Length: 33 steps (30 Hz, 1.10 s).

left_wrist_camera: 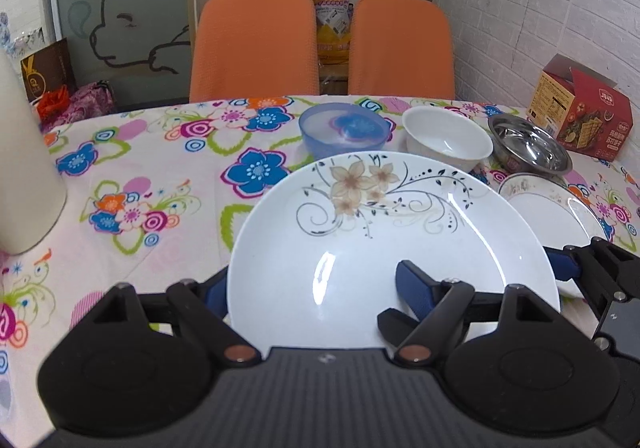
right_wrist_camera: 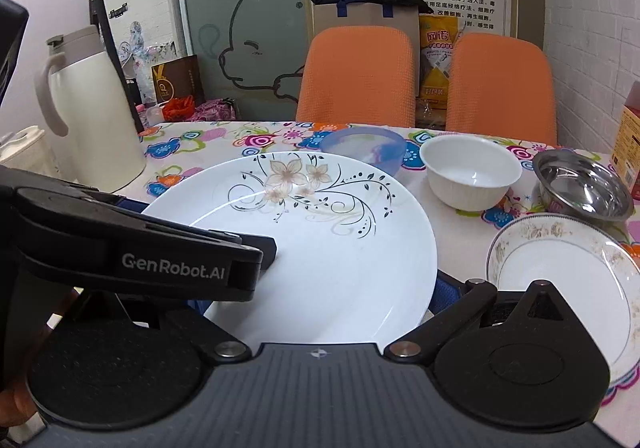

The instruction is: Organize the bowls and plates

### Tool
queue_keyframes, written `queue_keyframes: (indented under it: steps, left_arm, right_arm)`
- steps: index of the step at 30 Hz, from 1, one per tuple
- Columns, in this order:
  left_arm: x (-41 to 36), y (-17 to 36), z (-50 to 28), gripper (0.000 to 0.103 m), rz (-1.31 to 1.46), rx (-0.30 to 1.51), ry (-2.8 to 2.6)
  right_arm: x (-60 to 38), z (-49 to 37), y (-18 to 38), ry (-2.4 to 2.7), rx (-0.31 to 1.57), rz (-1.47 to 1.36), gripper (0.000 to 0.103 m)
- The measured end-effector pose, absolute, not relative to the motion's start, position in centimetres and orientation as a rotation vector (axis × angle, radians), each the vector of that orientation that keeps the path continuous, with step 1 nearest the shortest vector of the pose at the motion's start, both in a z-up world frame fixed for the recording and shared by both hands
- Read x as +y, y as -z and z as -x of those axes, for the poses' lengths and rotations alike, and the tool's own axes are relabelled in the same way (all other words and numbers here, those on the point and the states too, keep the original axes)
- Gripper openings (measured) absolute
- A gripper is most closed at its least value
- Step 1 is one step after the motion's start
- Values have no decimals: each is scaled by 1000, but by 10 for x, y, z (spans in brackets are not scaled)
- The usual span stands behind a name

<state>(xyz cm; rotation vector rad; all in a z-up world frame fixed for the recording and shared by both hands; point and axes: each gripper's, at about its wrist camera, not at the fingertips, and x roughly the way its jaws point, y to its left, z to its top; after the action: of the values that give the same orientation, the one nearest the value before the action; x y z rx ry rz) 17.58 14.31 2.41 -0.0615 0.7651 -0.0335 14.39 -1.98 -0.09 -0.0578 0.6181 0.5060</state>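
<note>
A large white plate with a flower print (left_wrist_camera: 380, 240) (right_wrist_camera: 320, 240) is held at its left rim by my left gripper (left_wrist_camera: 312, 276). One of that gripper's fingers (right_wrist_camera: 240, 248) lies on top of the plate, and the other blue pad (left_wrist_camera: 216, 292) is under the rim. My right gripper (right_wrist_camera: 320, 300) stands open, both blue fingers tucked beneath the plate's near edge. To the right lies a small gold-rimmed plate (left_wrist_camera: 552, 215) (right_wrist_camera: 568, 280). Behind stand a blue bowl (left_wrist_camera: 344, 127) (right_wrist_camera: 360, 147), a white bowl (left_wrist_camera: 448, 139) (right_wrist_camera: 472, 171) and a steel bowl (left_wrist_camera: 528, 147) (right_wrist_camera: 584, 187).
The table carries a flowered cloth (left_wrist_camera: 160, 167). A white thermos jug (right_wrist_camera: 96, 107) stands at the left, and a red carton (left_wrist_camera: 580, 107) sits at the right by the brick wall. Two orange chairs (left_wrist_camera: 256, 43) stand behind the far edge.
</note>
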Motion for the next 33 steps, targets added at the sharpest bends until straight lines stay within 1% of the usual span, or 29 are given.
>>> queue_keyframes:
  steps: [11,17,21,22,26,30,33]
  left_arm:
    - [145,8,-94,79,74,810,-3]
    - [153,19,-80,79,138,818,3]
    - [156,25,-82,82,152,834,31]
    - [156,25,-82,85,153,831,34]
    - [155,11,-70,93,96,747,16]
    - [163,-6,-61,94,46,684,-48]
    - [172,-14,-60,95,89,664,-71]
  right_arm:
    - [-17,-77,24,-516,683,33,90]
    - [-9,-63,30,-512,650,103,90]
    - [-8,-65,40,-514,657,147,89]
    - [-11,-68,43,-518,671,132,88]
    - [-20,-68,39,-504,635,126,88]
    - [-36,-71,33,-492,627,58,88]
    - [-50,-73,31,-482,632,-4,88]
